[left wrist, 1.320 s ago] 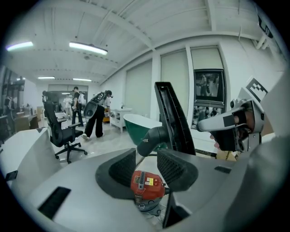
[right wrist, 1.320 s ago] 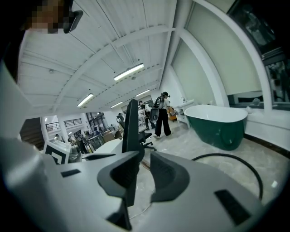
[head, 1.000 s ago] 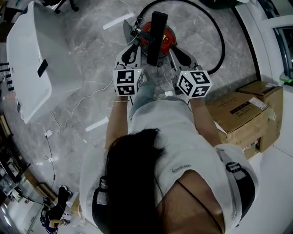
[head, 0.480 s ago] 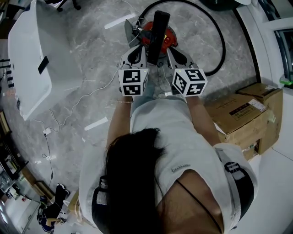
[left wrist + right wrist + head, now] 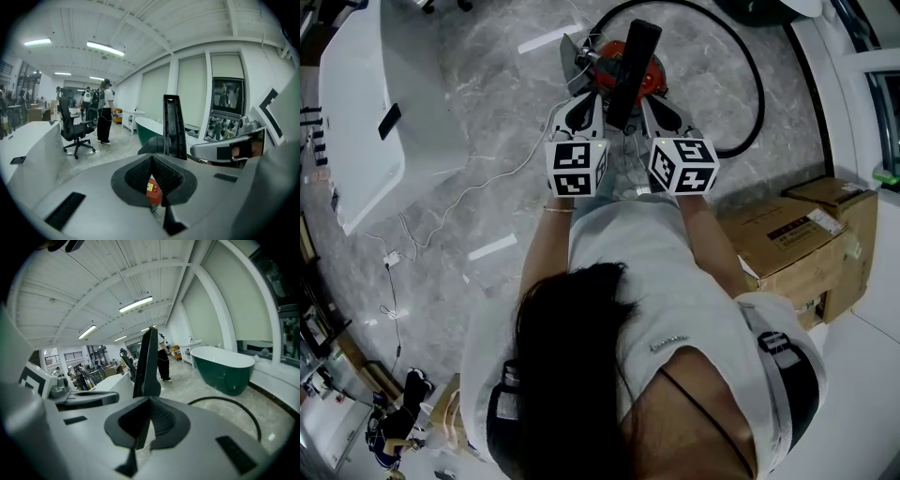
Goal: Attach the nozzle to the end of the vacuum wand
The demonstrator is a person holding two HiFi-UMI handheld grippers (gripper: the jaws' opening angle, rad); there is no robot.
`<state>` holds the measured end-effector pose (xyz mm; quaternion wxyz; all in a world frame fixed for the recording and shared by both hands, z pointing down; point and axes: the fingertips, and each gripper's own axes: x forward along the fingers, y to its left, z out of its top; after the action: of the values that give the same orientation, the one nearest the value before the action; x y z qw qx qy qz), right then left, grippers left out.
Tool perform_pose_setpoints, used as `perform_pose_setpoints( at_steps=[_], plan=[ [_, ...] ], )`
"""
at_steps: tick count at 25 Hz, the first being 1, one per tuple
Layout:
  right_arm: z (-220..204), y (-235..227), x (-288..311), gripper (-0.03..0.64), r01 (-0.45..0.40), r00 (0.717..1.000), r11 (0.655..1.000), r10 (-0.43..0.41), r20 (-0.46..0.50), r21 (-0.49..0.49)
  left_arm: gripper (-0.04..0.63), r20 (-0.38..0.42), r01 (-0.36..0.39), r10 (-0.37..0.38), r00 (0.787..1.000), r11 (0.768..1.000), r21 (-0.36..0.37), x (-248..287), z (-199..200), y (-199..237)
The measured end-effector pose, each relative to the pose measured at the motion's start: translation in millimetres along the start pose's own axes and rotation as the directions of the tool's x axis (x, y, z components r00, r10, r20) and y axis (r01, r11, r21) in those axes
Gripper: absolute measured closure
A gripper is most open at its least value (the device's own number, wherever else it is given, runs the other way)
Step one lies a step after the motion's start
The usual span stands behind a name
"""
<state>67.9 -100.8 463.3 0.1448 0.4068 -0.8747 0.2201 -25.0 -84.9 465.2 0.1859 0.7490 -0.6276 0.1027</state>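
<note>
A long flat black piece (image 5: 630, 70), wand or nozzle I cannot tell, stands upright over the red vacuum body (image 5: 651, 73) on the floor. My left gripper (image 5: 584, 101) sits just to its left and my right gripper (image 5: 654, 103) just to its right, both a little short of it. In the left gripper view the left gripper (image 5: 152, 157) is shut with nothing between its pads, and the black piece (image 5: 174, 126) rises beyond the tips. In the right gripper view the right gripper (image 5: 150, 399) is shut too, with the black piece (image 5: 146, 364) close behind its tips.
A black hose (image 5: 752, 70) loops on the marble floor behind the vacuum. Cardboard boxes (image 5: 797, 239) stand at the right and a white desk (image 5: 366, 112) at the left. White cables (image 5: 478, 187) trail across the floor. A green bathtub (image 5: 225, 366), an office chair (image 5: 75, 126) and people (image 5: 104, 110) stand further off.
Both grippers have drawn inward towards each other and closer to the upright black piece. The black piece now leans slightly more to the right in the head view.
</note>
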Motion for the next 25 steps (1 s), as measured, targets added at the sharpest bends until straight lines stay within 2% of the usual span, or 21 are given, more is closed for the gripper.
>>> perform_pose_setpoints(
  at_steps=[4, 12, 22, 25],
  plan=[
    [1.4, -3.0, -1.3, 0.601, 0.033, 0.999, 0.999, -0.033, -0.002, -0.006, 0.592, -0.005, 0.006, -0.006, 1.0, 1.0, -0.013, -0.6, -0.5, -2.5],
    [1.4, 4.4, -3.9, 0.603, 0.035, 0.999, 0.999, -0.035, -0.006, -0.025, 0.592, 0.007, 0.024, -0.024, 1.0, 1.0, 0.009, -5.6, 3.1, -9.6],
    [-5.4, 8.6, -10.3, 0.603, 0.055, 0.998, 0.998, -0.056, -0.017, -0.04, 0.594, 0.005, 0.012, -0.012, 1.0, 1.0, 0.01, -16.8, 0.6, -9.9],
    [-5.6, 10.5, -12.5, 0.603, 0.056, 0.998, 0.997, -0.057, -0.017, -0.05, 0.592, 0.004, 0.019, -0.019, 1.0, 1.0, -0.01, -19.1, -0.4, -11.5]
  ],
)
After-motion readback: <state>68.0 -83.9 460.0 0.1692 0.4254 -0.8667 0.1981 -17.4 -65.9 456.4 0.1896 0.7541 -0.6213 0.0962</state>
